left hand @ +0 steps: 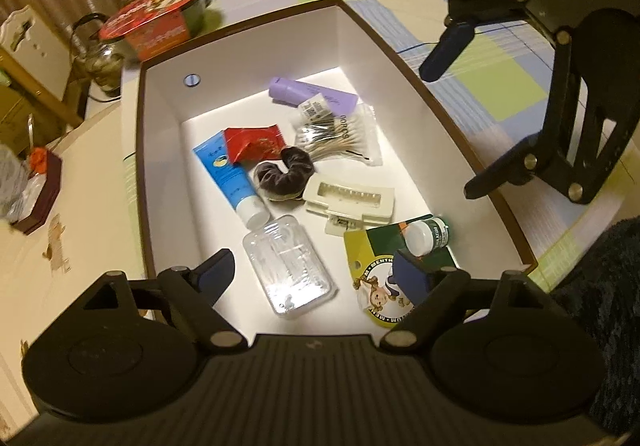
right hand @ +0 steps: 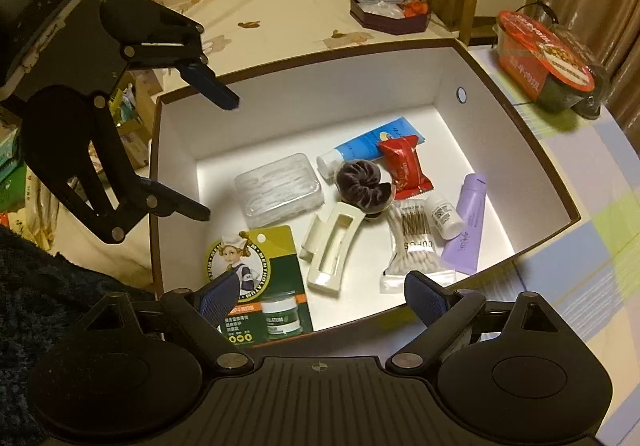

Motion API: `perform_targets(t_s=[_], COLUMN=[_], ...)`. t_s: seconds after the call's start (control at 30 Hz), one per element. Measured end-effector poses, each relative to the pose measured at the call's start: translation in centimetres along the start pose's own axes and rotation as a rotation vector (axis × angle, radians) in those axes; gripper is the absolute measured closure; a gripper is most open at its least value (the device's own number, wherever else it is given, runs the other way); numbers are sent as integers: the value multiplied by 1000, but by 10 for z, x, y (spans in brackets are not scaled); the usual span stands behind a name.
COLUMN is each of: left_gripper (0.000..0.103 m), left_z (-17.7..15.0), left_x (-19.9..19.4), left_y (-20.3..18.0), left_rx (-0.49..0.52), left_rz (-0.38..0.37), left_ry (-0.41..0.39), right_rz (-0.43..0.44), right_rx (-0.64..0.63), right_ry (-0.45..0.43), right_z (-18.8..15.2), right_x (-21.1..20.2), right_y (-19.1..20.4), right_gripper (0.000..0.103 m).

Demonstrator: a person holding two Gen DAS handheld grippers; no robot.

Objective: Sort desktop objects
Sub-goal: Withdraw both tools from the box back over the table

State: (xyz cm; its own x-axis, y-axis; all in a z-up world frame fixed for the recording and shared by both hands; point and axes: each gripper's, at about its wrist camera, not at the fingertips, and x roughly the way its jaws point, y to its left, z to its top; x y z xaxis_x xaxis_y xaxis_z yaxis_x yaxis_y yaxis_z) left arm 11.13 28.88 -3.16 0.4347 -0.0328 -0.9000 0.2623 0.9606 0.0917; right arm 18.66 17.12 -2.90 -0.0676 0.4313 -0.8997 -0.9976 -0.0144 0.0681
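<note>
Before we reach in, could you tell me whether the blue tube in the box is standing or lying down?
Lying down: the blue tube rests flat on the box floor, white cap sideways.

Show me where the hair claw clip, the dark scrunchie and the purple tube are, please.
hair claw clip (right hand: 332, 246): right wrist view, on its cream frame.
dark scrunchie (right hand: 358, 181): right wrist view, on its gathered fabric.
purple tube (left hand: 316, 95): left wrist view, on the middle of its body.
</note>
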Motion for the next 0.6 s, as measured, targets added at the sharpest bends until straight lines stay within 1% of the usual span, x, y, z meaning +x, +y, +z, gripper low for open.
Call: perform_targets(t_s=[0.07,0.27,0.6], left_gripper=[13,12,11], left_z=[-1,-2,-3], left_x=[-2,-8,-20], left_y=[-2,-10,-31], left_rx=[-10,-23,-26], left_rz=[16,71,149], left_ry=[2,3,-6], right_rz=[5,-7,-52], right_rx=[-4,-24,-51], right_ry=[1,-9,-39], right_z=[-1,-6,-12], right_x=[0,-6,-14], right_y=[2,9,19], right_gripper=[11,11,11])
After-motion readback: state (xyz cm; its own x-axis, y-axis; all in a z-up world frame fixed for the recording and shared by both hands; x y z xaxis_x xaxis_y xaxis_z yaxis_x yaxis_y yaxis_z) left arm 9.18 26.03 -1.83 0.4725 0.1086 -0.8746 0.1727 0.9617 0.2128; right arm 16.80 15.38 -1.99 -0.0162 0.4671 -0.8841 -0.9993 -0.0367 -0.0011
